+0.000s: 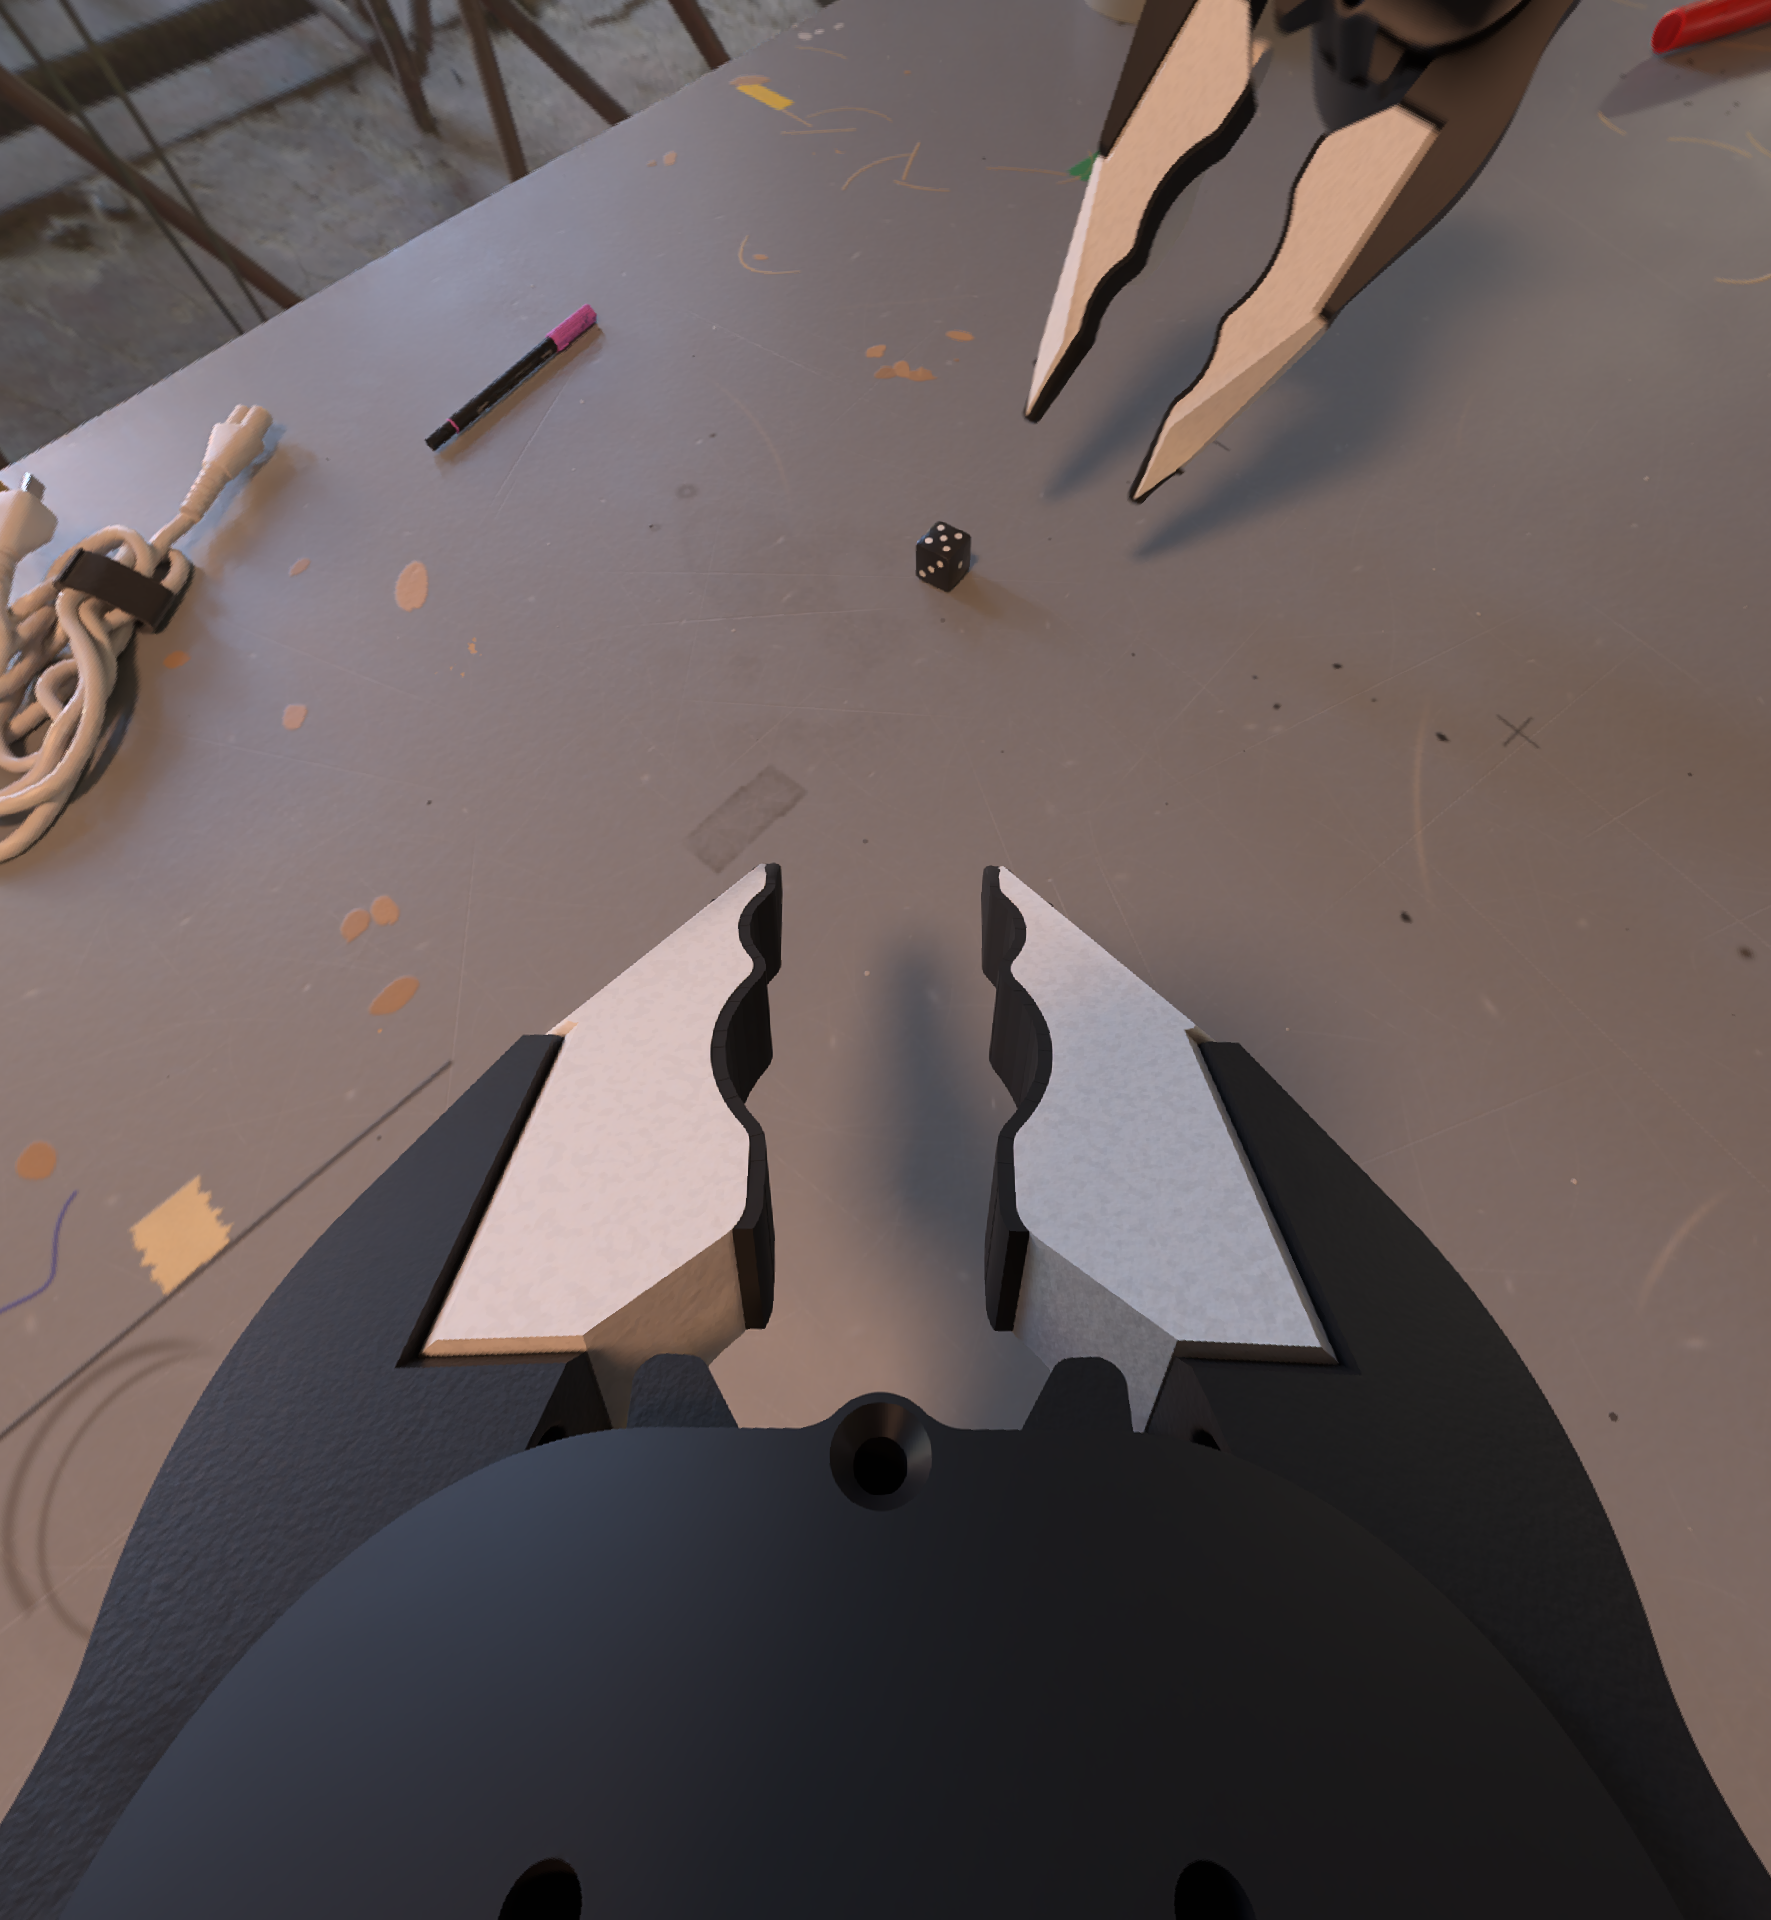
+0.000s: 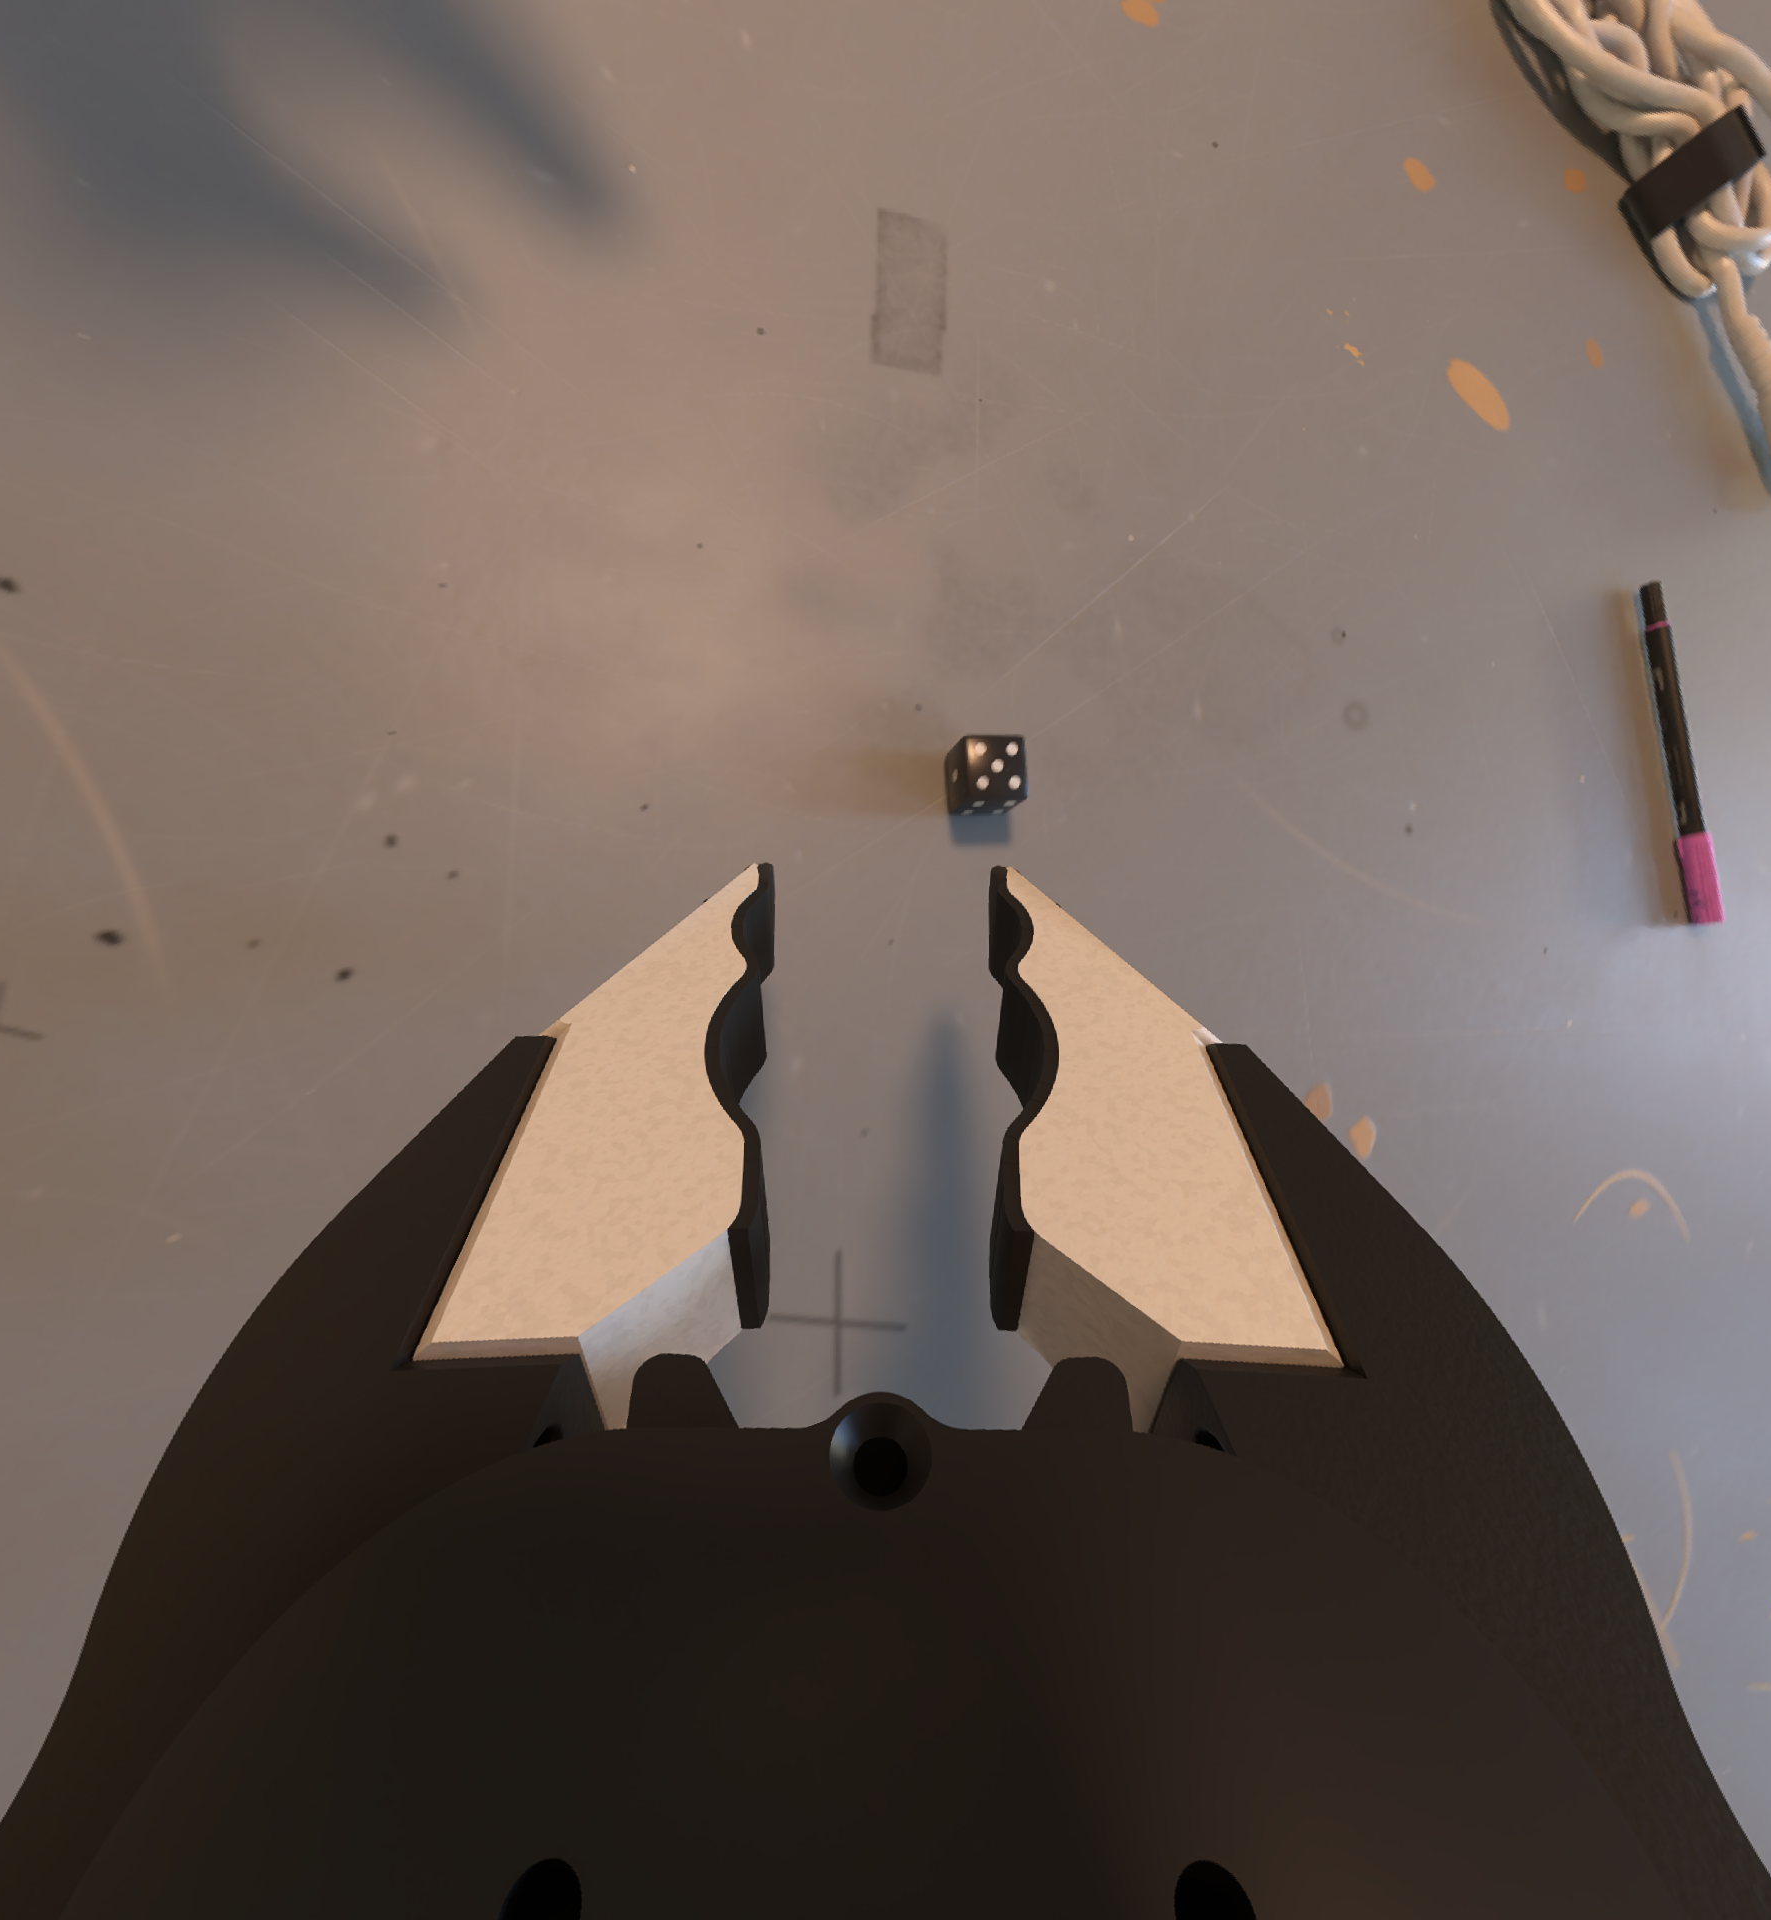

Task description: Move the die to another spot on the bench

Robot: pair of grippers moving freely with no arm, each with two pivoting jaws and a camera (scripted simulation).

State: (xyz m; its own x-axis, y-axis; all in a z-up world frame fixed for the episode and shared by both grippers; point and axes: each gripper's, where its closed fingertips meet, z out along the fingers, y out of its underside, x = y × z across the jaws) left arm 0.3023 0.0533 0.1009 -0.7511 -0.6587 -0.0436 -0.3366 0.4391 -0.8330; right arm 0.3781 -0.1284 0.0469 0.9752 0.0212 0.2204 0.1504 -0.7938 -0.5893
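Observation:
A small black die point(image 1: 942, 555) with white pips sits alone on the grey bench point(image 1: 1276, 831). In the right wrist view the die point(image 2: 986, 775) lies just ahead of my right gripper point(image 2: 881, 871) and slightly to its right, apart from the fingertips. The right gripper is open and empty. It also shows in the left wrist view point(image 1: 1087, 457), hanging over the bench up and to the right of the die. My left gripper point(image 1: 881, 871) is open and empty, well short of the die.
A black marker with a pink cap point(image 1: 513, 376) point(image 2: 1677, 750) and a bundled white power cable point(image 1: 50, 644) point(image 2: 1681, 197) lie to one side. A red object point(image 1: 1738, 26) lies at the far right. The bench edge point(image 1: 361, 281) runs diagonally at the upper left.

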